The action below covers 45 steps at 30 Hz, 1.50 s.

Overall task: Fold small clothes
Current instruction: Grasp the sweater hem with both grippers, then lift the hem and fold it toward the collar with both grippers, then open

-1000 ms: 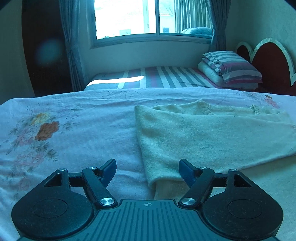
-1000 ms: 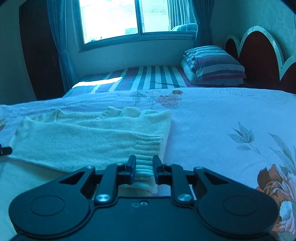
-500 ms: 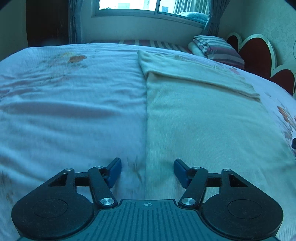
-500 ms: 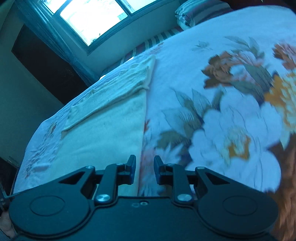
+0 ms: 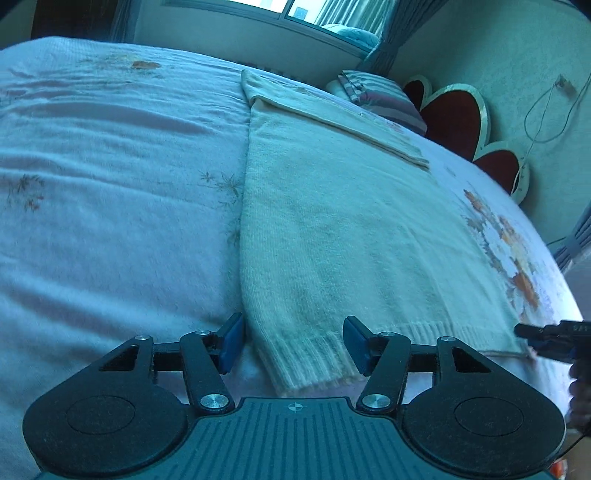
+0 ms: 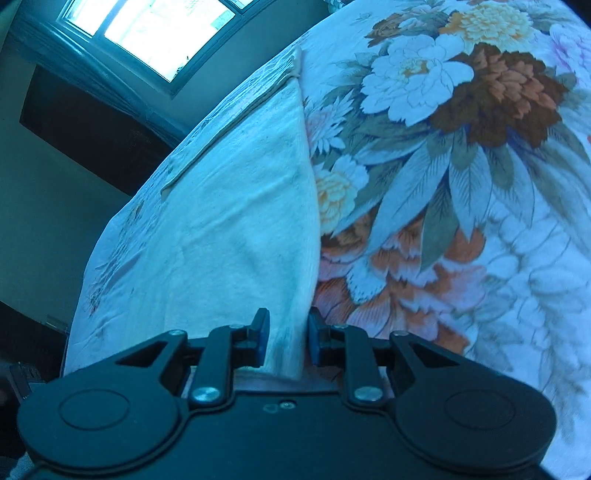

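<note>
A cream knit sweater (image 5: 340, 229) lies flat on the bed, its sleeves folded across the far end. My left gripper (image 5: 293, 343) is open, its fingers on either side of the ribbed hem's left corner (image 5: 314, 354). In the right wrist view the sweater (image 6: 236, 229) runs away from me, and my right gripper (image 6: 288, 341) stands part open with the hem's right corner between its fingers, not clamped. The right gripper also shows in the left wrist view (image 5: 550, 338), at the hem's right corner.
The bed is covered by a pale floral sheet (image 5: 110, 192) with big printed flowers (image 6: 461, 92) right of the sweater. A striped pillow (image 5: 384, 98) and a red headboard (image 5: 454, 122) lie beyond. A window (image 6: 159, 33) is on the far wall.
Both grippers came back from the sweater's far end to its near hem. The left straddles the left corner, the right straddles the right corner and has opened slightly.
</note>
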Each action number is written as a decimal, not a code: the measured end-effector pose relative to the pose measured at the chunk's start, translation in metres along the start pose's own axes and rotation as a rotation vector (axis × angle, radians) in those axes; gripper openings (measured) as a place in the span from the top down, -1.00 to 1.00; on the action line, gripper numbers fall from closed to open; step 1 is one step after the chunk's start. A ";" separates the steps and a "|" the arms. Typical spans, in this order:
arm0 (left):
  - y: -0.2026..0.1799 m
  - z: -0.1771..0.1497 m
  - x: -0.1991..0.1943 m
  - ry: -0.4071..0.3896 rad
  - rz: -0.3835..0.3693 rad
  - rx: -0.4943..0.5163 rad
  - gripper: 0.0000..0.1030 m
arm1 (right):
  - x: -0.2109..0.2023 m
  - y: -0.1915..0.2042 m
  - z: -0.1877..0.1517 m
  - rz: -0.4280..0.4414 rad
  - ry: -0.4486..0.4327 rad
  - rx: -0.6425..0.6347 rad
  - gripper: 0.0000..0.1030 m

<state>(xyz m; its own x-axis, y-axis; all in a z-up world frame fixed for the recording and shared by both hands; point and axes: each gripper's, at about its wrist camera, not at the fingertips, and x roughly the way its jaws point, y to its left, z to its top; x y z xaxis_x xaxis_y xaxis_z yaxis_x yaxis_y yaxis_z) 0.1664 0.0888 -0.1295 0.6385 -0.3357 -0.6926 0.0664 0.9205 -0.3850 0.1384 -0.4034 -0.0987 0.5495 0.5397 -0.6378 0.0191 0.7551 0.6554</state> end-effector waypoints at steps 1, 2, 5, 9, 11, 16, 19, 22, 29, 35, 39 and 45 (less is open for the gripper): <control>0.004 -0.002 -0.001 0.006 -0.037 -0.030 0.19 | 0.001 0.000 -0.003 0.015 0.004 0.014 0.57; 0.007 -0.004 -0.001 0.012 -0.051 -0.044 0.24 | 0.001 0.001 -0.005 0.018 0.005 0.017 0.57; 0.012 -0.009 -0.007 -0.002 -0.045 -0.045 0.28 | -0.005 0.004 -0.007 -0.017 -0.018 -0.007 0.57; 0.017 -0.010 -0.006 -0.007 -0.043 -0.049 0.28 | -0.013 0.005 -0.007 -0.041 -0.020 -0.008 0.54; 0.016 -0.009 0.000 -0.019 -0.066 -0.074 0.27 | -0.002 0.004 -0.005 -0.018 0.008 0.019 0.52; 0.016 -0.005 0.009 -0.023 -0.070 -0.107 0.48 | 0.007 0.008 -0.007 -0.032 -0.009 0.020 0.71; 0.019 -0.006 0.009 -0.022 -0.059 -0.098 0.89 | 0.006 0.007 -0.009 -0.031 -0.012 0.010 0.87; 0.018 -0.008 -0.006 -0.100 -0.092 -0.098 0.91 | -0.004 0.019 -0.010 -0.021 -0.052 -0.068 0.89; 0.037 -0.021 0.000 -0.077 -0.076 -0.124 0.91 | -0.003 -0.006 -0.010 -0.038 -0.030 -0.027 0.90; 0.029 -0.025 0.005 -0.035 -0.124 -0.111 0.91 | -0.001 0.001 -0.007 -0.055 -0.017 -0.053 0.90; 0.028 -0.025 0.005 -0.036 -0.118 -0.116 0.91 | -0.002 -0.005 -0.007 -0.034 -0.023 -0.015 0.90; 0.031 -0.012 -0.021 -0.152 -0.155 -0.149 0.93 | -0.026 0.026 0.002 -0.015 -0.103 -0.111 0.90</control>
<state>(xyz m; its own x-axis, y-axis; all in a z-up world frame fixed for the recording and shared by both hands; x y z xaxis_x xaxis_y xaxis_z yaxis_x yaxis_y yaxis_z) 0.1454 0.1222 -0.1344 0.7383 -0.4257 -0.5232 0.0654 0.8172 -0.5727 0.1264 -0.3988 -0.0643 0.6328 0.4911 -0.5987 -0.0610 0.8024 0.5937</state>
